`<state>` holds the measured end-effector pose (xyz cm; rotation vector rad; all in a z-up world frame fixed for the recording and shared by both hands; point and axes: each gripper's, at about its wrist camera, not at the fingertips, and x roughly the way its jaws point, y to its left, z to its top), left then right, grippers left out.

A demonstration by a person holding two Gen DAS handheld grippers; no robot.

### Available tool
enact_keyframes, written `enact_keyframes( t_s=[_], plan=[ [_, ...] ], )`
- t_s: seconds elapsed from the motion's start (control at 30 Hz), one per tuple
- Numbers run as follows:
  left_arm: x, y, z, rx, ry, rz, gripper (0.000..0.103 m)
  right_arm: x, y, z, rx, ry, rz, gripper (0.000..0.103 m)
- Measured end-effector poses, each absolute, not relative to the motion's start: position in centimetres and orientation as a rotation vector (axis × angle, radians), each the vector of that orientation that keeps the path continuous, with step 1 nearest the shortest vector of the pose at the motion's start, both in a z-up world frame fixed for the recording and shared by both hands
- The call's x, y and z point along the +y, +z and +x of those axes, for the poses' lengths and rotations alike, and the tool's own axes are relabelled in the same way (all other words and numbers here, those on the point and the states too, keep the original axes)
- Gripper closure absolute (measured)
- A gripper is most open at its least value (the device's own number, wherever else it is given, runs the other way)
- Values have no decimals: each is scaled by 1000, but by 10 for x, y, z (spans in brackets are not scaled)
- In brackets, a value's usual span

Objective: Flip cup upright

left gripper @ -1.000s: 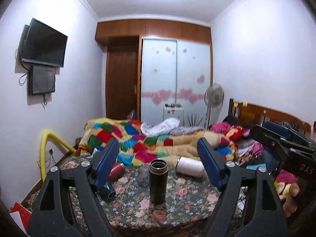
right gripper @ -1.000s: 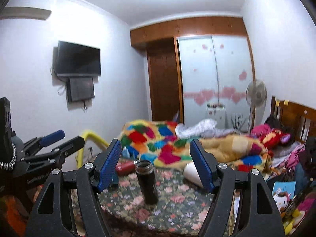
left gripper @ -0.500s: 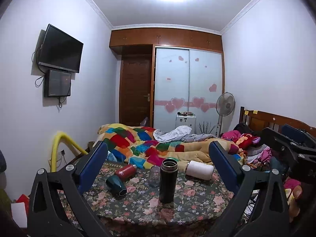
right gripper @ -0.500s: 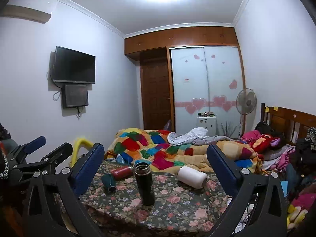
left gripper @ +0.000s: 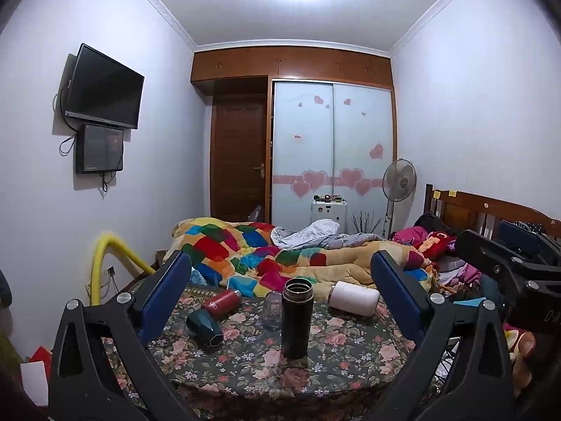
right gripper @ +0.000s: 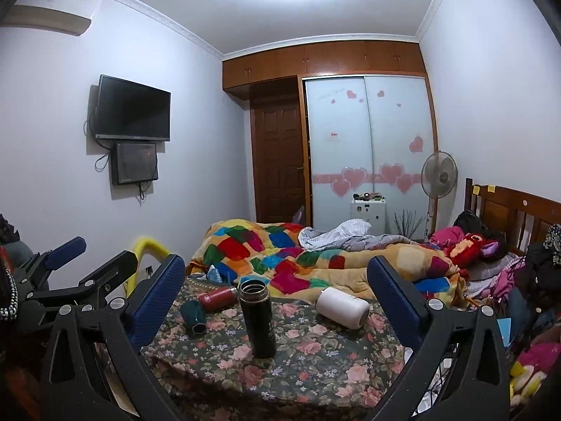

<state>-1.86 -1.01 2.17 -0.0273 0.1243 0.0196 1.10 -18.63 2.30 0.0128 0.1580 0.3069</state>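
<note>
A black flask [left gripper: 297, 317] stands upright, mouth open, on the floral table [left gripper: 336, 351]; it also shows in the right wrist view [right gripper: 258, 317]. A white cup [left gripper: 354, 297] [right gripper: 343, 307], a red bottle [left gripper: 222, 299] [right gripper: 217, 296] and a dark green cup [left gripper: 204, 326] [right gripper: 192, 315] lie on their sides. A small clear glass [left gripper: 272, 310] stands behind the flask. My left gripper [left gripper: 280, 298] and my right gripper [right gripper: 277, 294] are open, empty, and held back from the table's near edge.
A bed with a patchwork quilt [left gripper: 266, 256] lies behind the table. A yellow tube [left gripper: 105, 256] is at the left wall. Clothes and toys [right gripper: 491, 256] pile at the right. The right gripper shows in the left wrist view [left gripper: 508, 266].
Both grippers have pulled back and risen from the table and their jaws have opened wider. The objects on the table have not moved.
</note>
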Motion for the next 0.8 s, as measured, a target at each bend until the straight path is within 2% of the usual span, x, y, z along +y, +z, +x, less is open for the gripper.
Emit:
enact_keyframes(
  t_s=[0.8],
  plan=[
    [-12, 19, -17, 136, 17, -28, 0, -184, 20, 10, 171, 306, 14, 0]
  ],
)
